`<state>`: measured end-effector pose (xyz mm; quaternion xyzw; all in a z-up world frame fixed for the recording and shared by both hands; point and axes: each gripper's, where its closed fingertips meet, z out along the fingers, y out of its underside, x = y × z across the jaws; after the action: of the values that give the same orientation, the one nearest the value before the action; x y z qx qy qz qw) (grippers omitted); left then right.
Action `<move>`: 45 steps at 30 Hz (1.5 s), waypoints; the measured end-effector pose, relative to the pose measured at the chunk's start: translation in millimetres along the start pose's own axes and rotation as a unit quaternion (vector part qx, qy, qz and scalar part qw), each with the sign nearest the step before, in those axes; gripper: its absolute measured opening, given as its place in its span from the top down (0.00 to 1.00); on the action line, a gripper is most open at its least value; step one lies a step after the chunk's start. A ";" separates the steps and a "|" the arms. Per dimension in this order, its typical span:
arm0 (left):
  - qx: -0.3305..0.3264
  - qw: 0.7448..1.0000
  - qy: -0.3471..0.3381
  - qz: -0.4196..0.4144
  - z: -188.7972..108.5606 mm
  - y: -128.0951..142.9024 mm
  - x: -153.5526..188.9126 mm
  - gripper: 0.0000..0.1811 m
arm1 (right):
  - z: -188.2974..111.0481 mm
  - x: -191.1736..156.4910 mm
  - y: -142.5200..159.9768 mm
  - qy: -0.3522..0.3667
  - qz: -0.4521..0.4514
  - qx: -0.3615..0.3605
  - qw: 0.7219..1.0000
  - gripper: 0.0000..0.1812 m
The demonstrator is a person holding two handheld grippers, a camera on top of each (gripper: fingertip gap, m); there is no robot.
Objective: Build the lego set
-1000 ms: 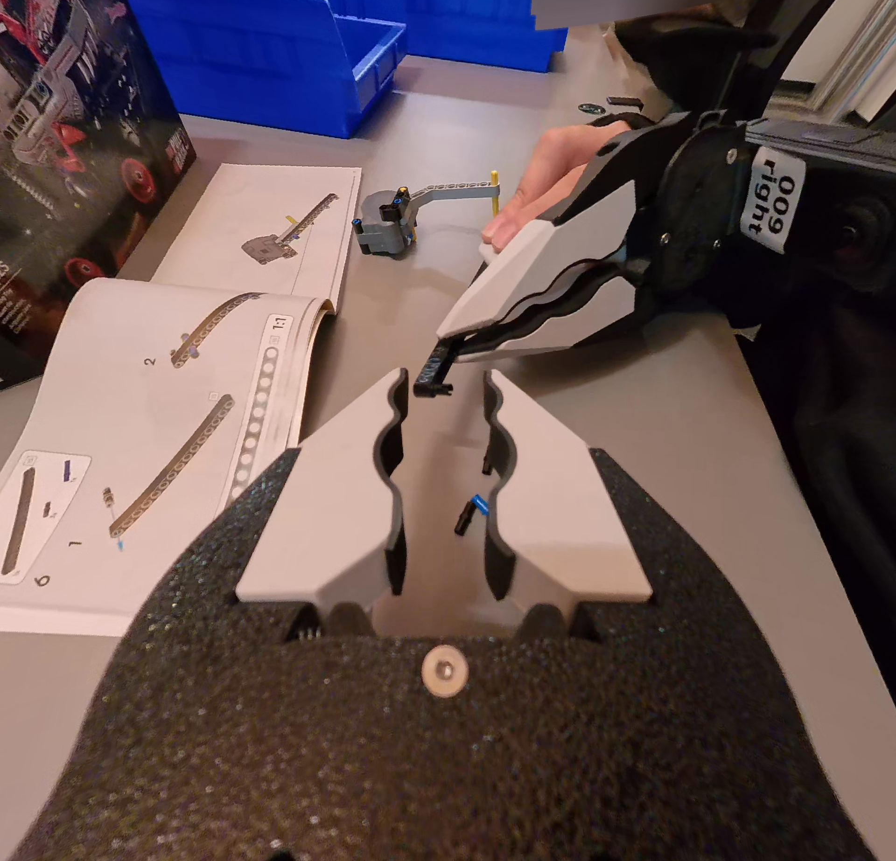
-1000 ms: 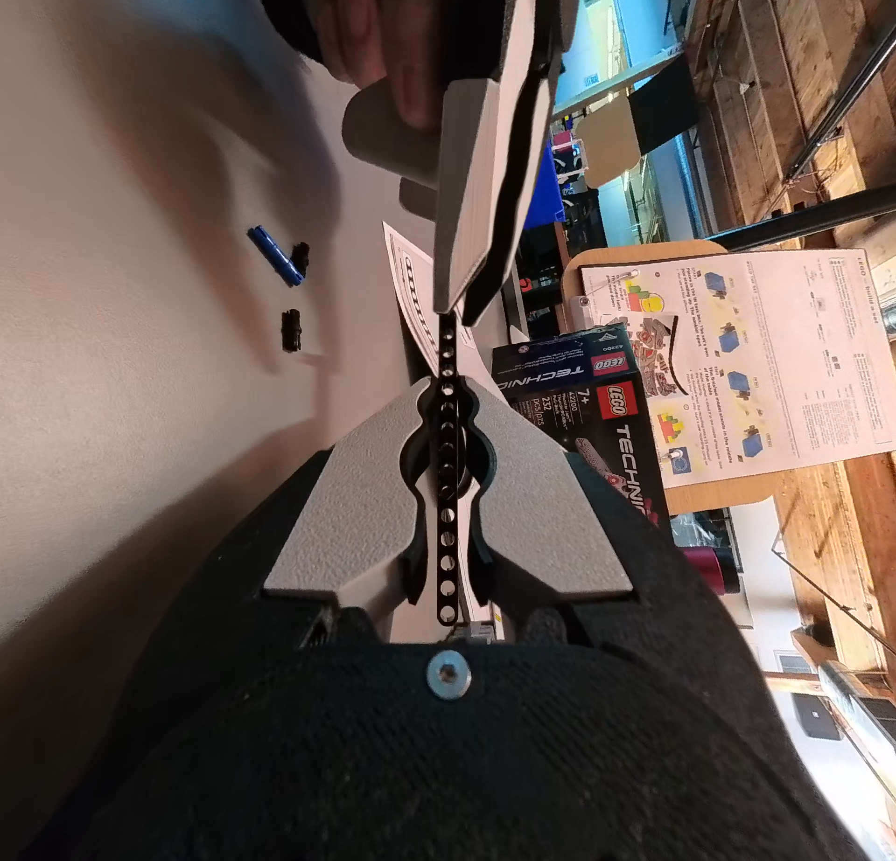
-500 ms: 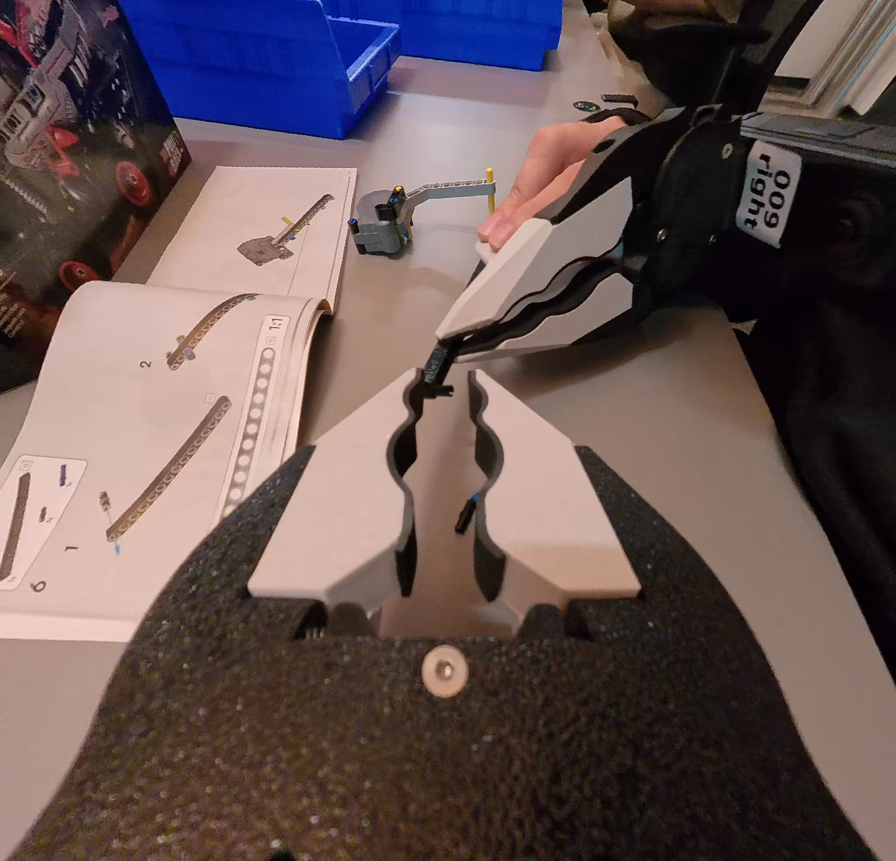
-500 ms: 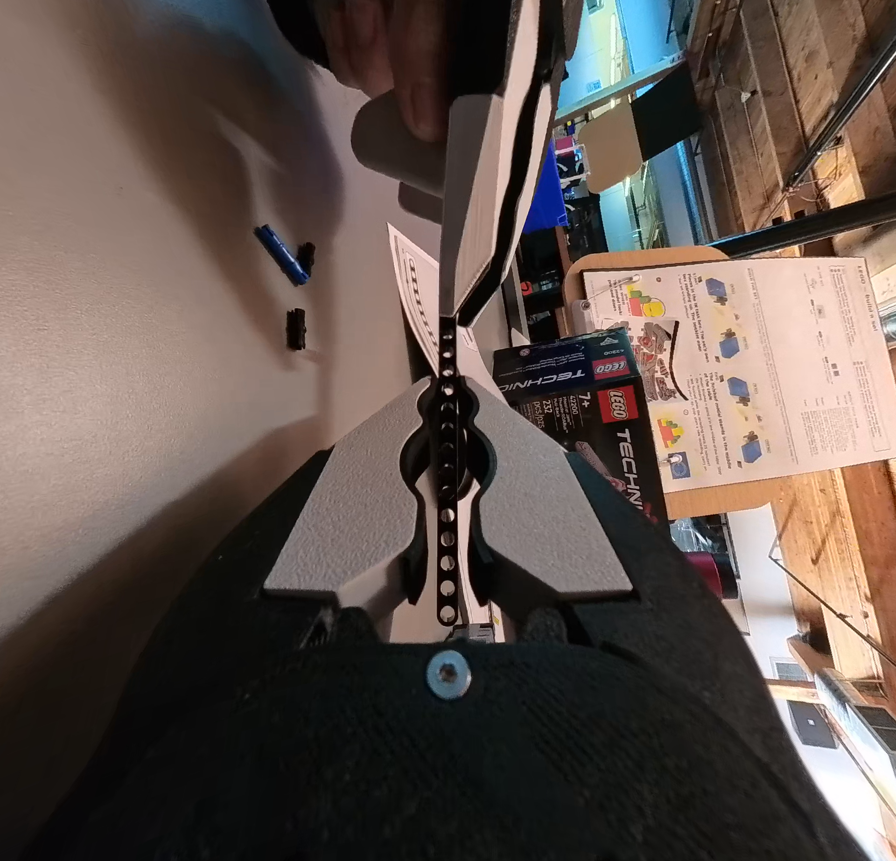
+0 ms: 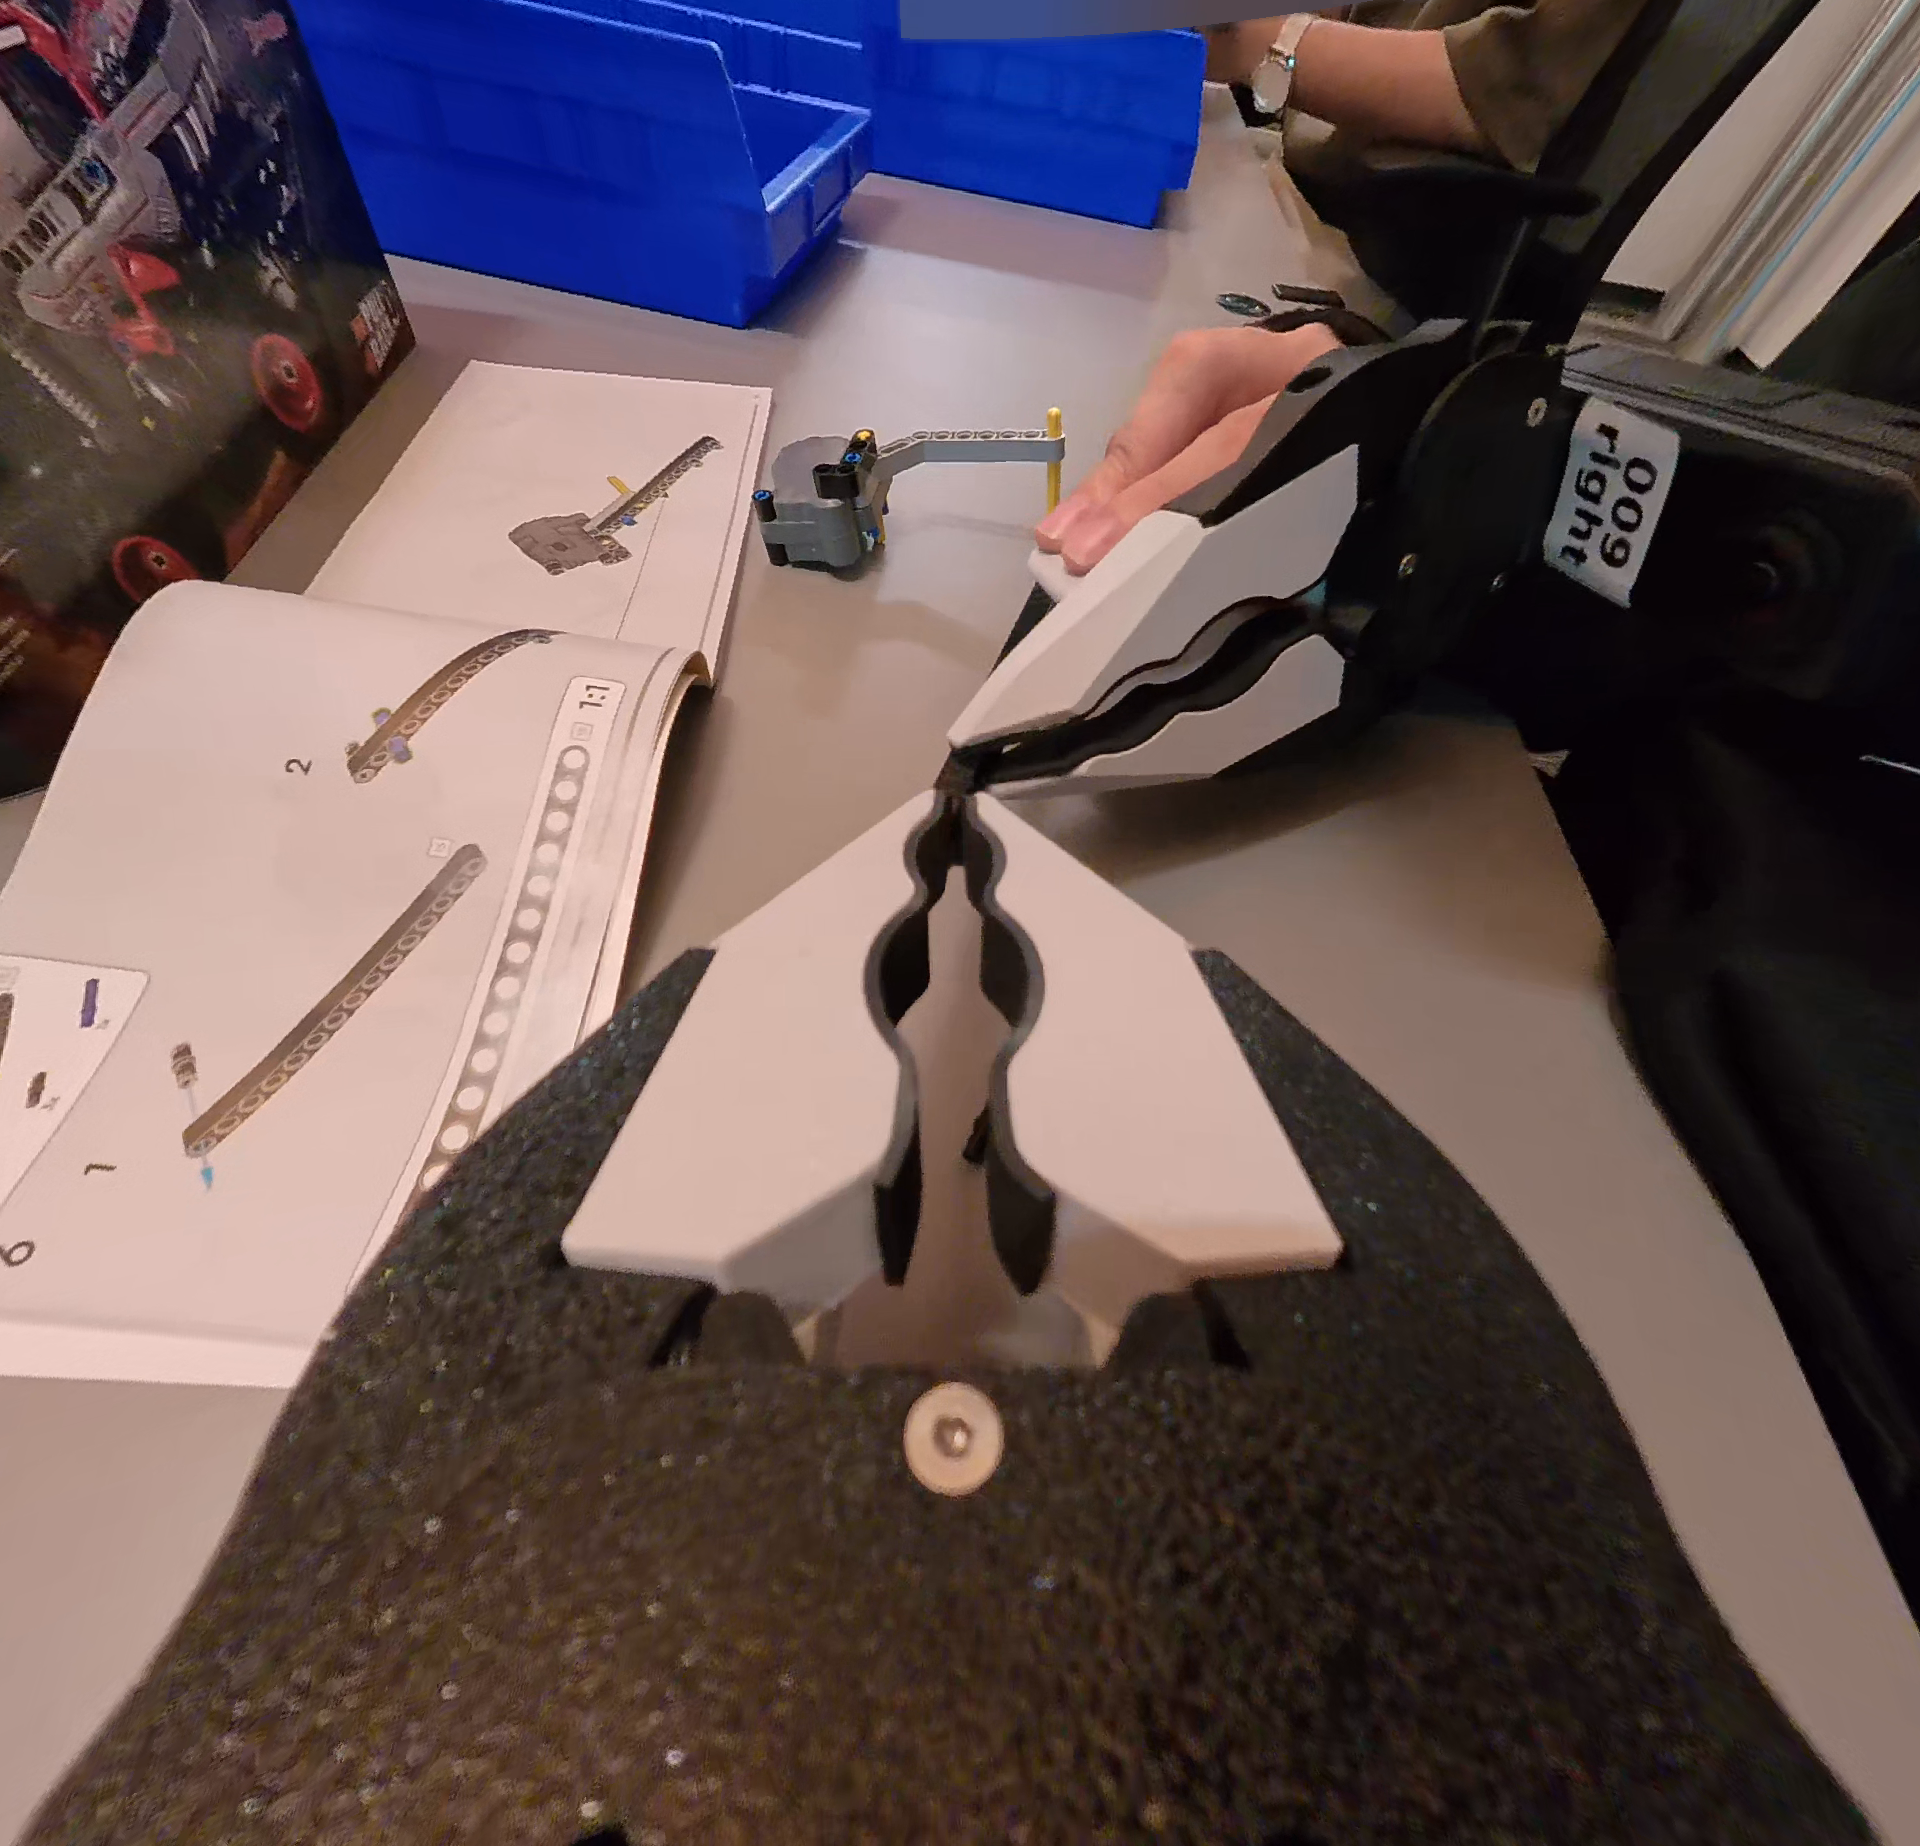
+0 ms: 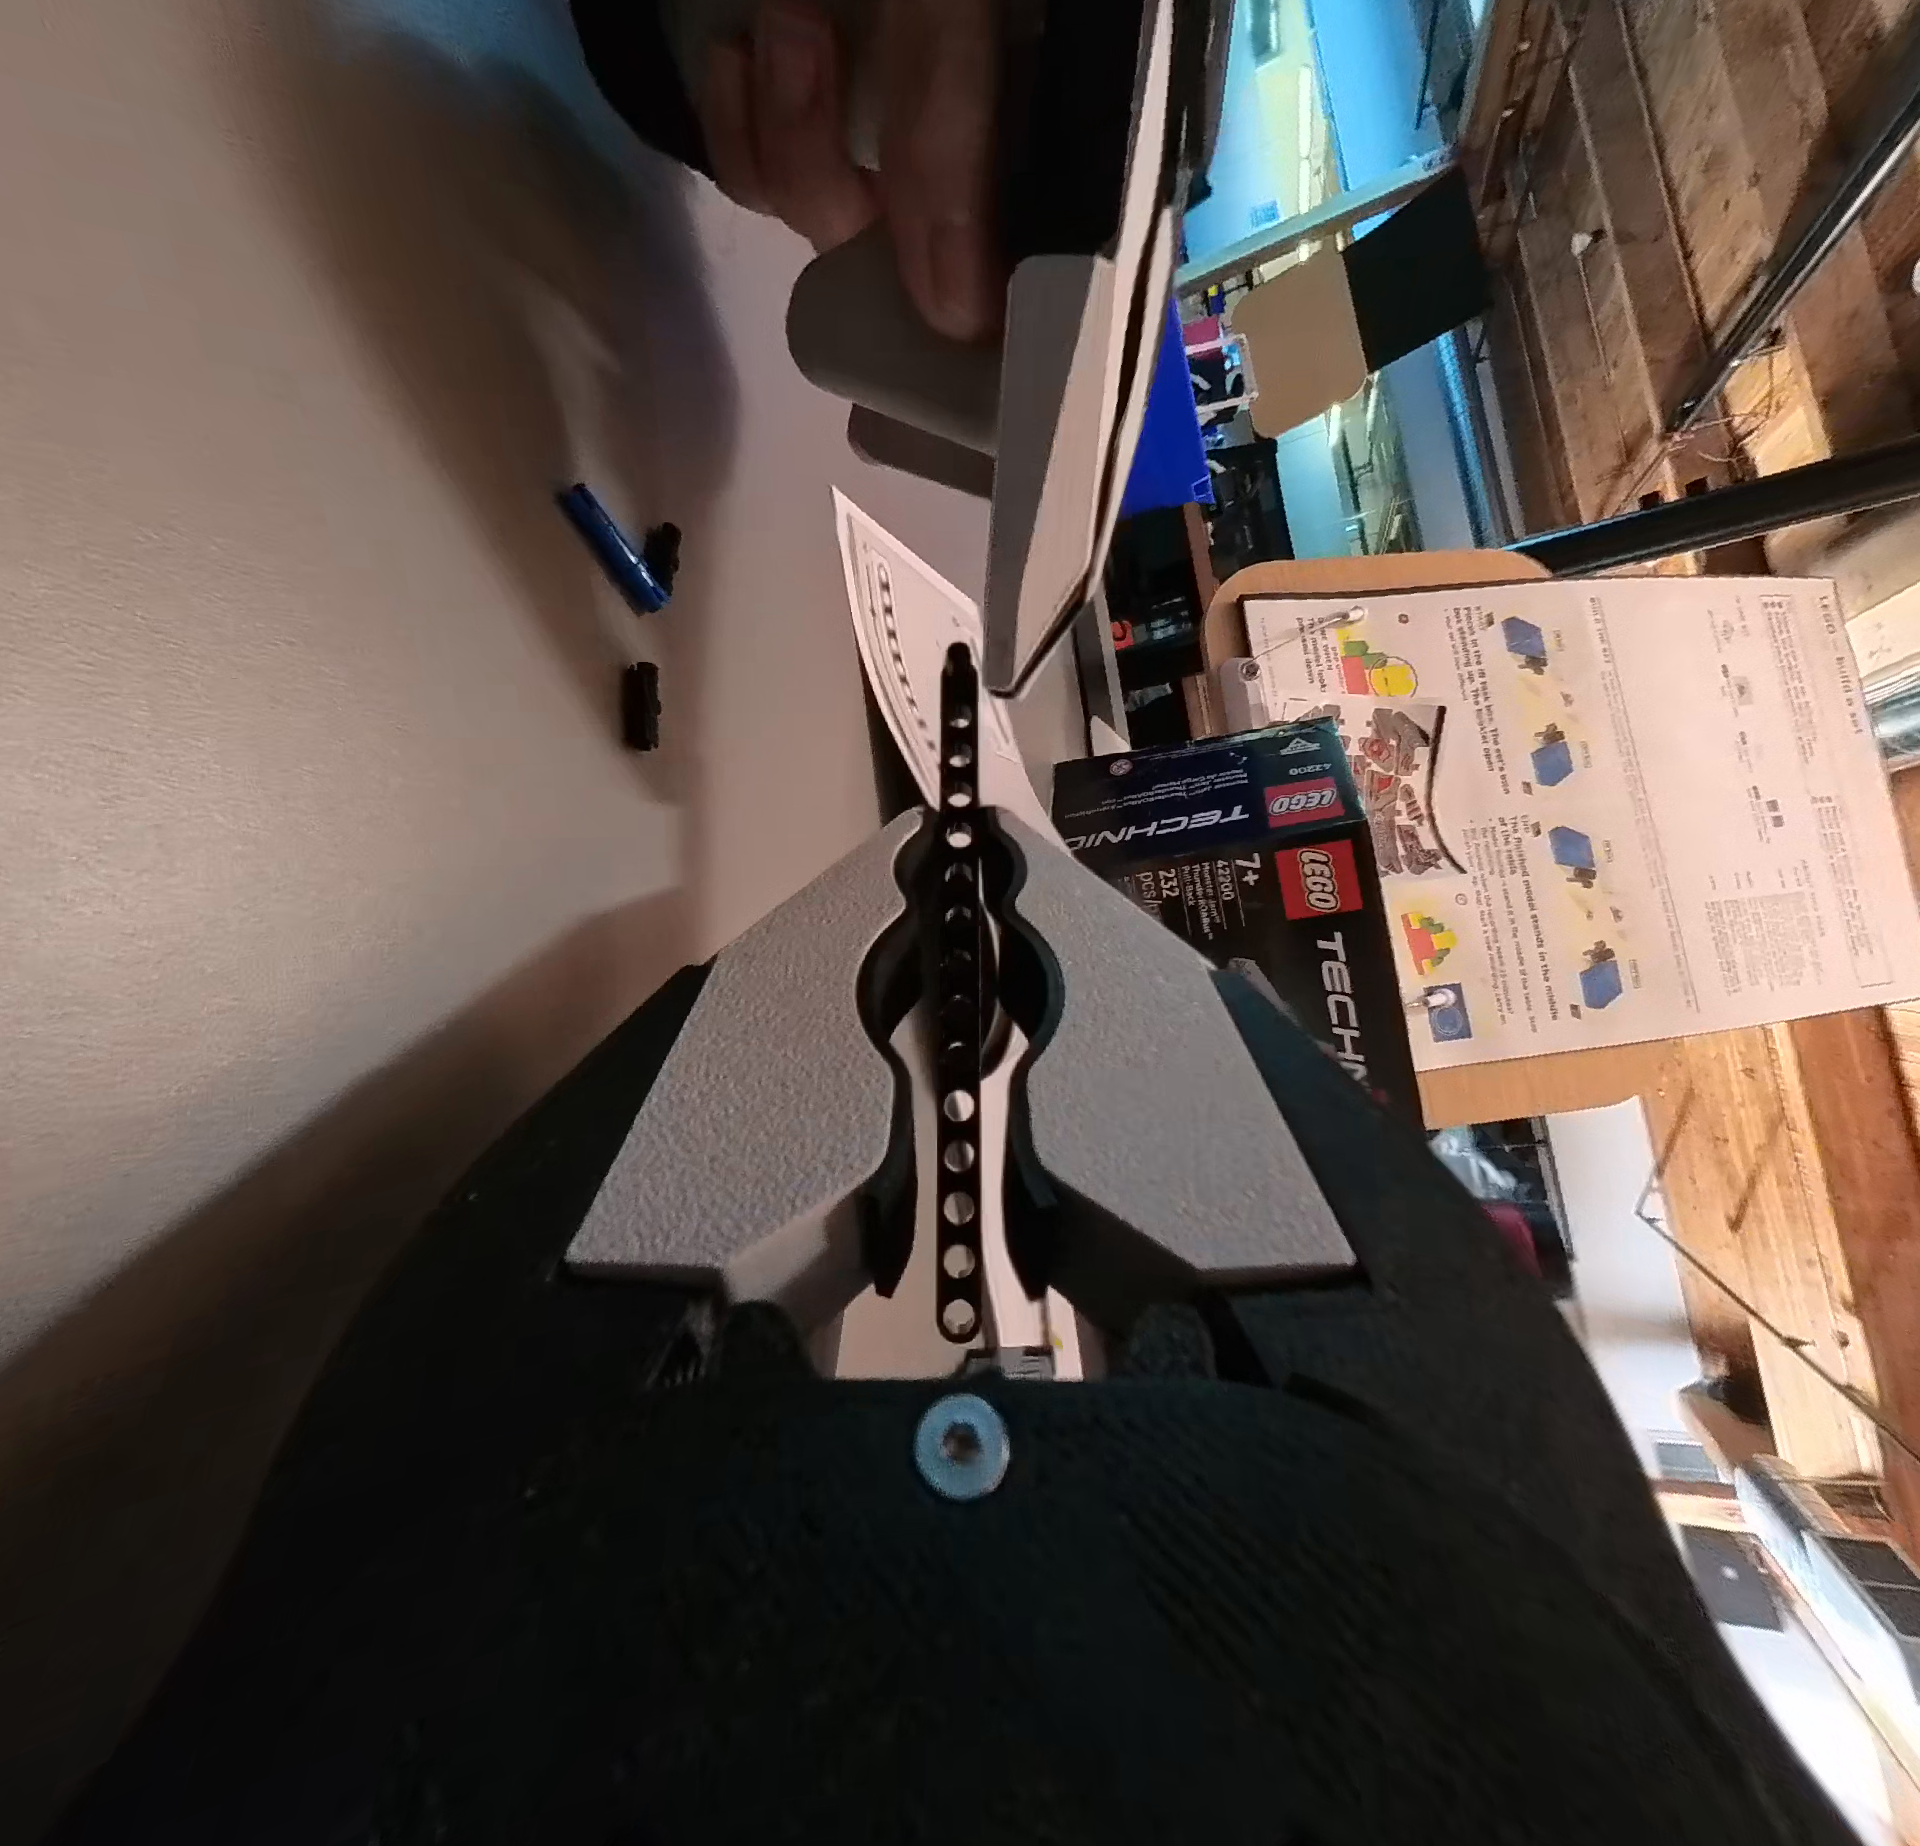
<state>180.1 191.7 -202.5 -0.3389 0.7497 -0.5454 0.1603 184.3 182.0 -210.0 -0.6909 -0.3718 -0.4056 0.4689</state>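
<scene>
My right gripper [image 6: 958, 820] is shut on a long black beam with holes [image 6: 958, 736], which runs up between its pads and sticks out past the tips. In the left wrist view the right gripper [image 5: 971, 747] comes in from the right, with the beam's end [image 5: 951, 776] poking out. My left gripper [image 5: 948, 809] is shut, its tips right at that beam end. In the right wrist view the left gripper [image 6: 1013, 674] shows edge-on, tips together just beside the beam's end.
A blue pin [image 6: 611, 547] and two black pins [image 6: 642, 705] lie on the grey table [image 5: 1299, 965]. A grey sub-assembly [image 5: 831, 508] with a yellow axle [image 5: 1054, 456] sits farther back. An open instruction booklet [image 5: 312, 913], the set's box [image 5: 156, 238] and blue bins [image 5: 582, 113] are at the left and back.
My left gripper's jaws went from wide open to shut at the end of the black beam, where a small black pin stuck out earlier. The right gripper kept its hold on the beam.
</scene>
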 end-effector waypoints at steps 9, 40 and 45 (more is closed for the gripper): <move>0.034 0.992 -0.119 0.006 -22.4 -13.1 -37.7 1.00 | 3.1 2.5 26.6 -0.014 0.061 -0.053 0.997 0.97; -0.101 0.882 -0.330 0.320 -37.8 2.1 -81.1 1.00 | 0.7 -23.8 41.0 -0.090 0.162 -0.061 0.981 0.97; -0.095 0.884 -0.324 0.324 -38.6 6.1 -83.4 1.00 | 2.8 -24.0 41.3 -0.096 0.172 -0.060 0.978 0.97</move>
<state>214.5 277.1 -205.2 -0.2489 0.7718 -0.2494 0.5292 212.3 169.7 -246.8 -0.8072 -0.2657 -0.2717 0.4517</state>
